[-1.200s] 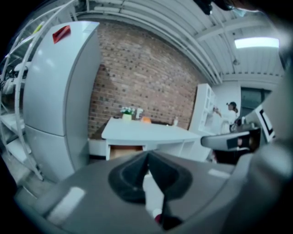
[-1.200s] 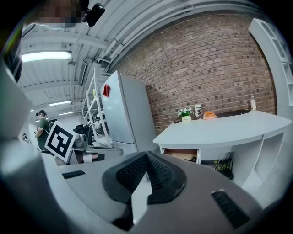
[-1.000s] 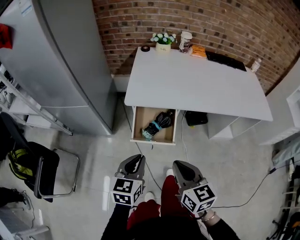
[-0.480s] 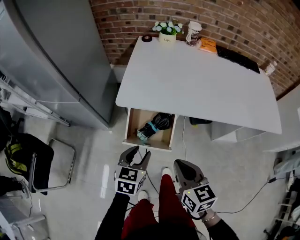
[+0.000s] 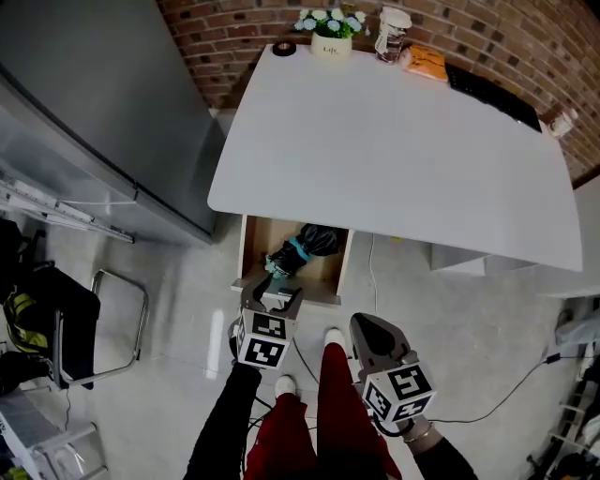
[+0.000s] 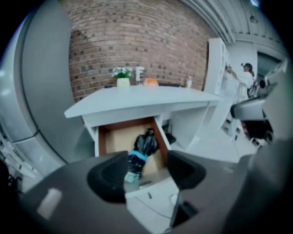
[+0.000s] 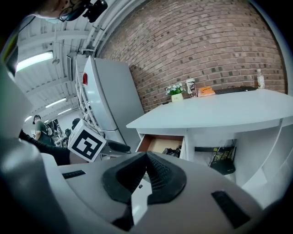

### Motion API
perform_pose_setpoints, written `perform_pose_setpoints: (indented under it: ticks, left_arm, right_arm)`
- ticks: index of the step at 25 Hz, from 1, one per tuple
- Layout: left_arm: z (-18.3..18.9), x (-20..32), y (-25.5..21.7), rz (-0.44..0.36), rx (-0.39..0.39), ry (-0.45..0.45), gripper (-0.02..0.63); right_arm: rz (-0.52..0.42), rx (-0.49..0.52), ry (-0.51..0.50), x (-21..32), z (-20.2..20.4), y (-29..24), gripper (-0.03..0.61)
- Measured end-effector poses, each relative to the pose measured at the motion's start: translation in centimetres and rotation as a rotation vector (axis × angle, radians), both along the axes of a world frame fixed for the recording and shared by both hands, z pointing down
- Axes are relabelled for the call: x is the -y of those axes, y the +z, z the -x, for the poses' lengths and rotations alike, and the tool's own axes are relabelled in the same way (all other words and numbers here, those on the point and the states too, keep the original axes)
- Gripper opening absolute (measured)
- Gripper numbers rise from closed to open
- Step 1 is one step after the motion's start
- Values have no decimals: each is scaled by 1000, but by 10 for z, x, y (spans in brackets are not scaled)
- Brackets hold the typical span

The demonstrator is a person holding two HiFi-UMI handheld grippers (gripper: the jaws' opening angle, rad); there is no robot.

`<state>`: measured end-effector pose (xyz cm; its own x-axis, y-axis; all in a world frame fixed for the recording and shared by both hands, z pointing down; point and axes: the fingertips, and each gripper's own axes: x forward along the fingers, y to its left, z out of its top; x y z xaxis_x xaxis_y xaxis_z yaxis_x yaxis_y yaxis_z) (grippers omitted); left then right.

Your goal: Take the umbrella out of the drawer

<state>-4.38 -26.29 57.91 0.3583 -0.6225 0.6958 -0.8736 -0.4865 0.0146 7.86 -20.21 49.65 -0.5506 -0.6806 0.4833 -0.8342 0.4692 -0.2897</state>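
Note:
The wooden drawer [image 5: 249,255] stands pulled out under the white table's [image 5: 394,141] left end. In it lies a folded black umbrella [image 5: 302,247] with a teal strap and a pale teal handle end. My left gripper [image 5: 272,298] hovers just before the drawer's front edge, its jaws opening with nothing between the pads. In the left gripper view the umbrella [image 6: 144,145] shows beyond the left gripper [image 6: 146,165], inside the drawer [image 6: 114,141]. My right gripper [image 5: 366,330] is shut and empty, further back and to the right. The right gripper view shows that gripper [image 7: 146,157], the drawer [image 7: 158,144] and the umbrella [image 7: 173,151].
A tall grey cabinet [image 5: 94,94] stands left of the table, with a black chair [image 5: 84,328] on the floor below it. A flowerpot [image 5: 329,23], a cup [image 5: 392,33], an orange packet [image 5: 427,61] and a keyboard [image 5: 492,89] line the table's far edge. A black box [image 7: 224,164] sits under the table.
Both grippers have moved forward and down toward the drawer. The left gripper's jaws have gone from shut to open. The right jaws stayed shut.

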Motion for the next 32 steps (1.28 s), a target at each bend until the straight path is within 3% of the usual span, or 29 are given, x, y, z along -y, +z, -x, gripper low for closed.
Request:
perform_pose_setpoints:
  ticks: [15,22,32]
  left_arm:
    - [-26,59,111,101,211,203,305]
    - [-29,80,153,146,307,255,320]
    - [-43,108,188,201,356,303,331]
  right_arm:
    - [80,-34,1,36,12,81,2]
    - [101,-55,-8,47,12,103,2]
    - [135,-70,-18,55,11,128,2]
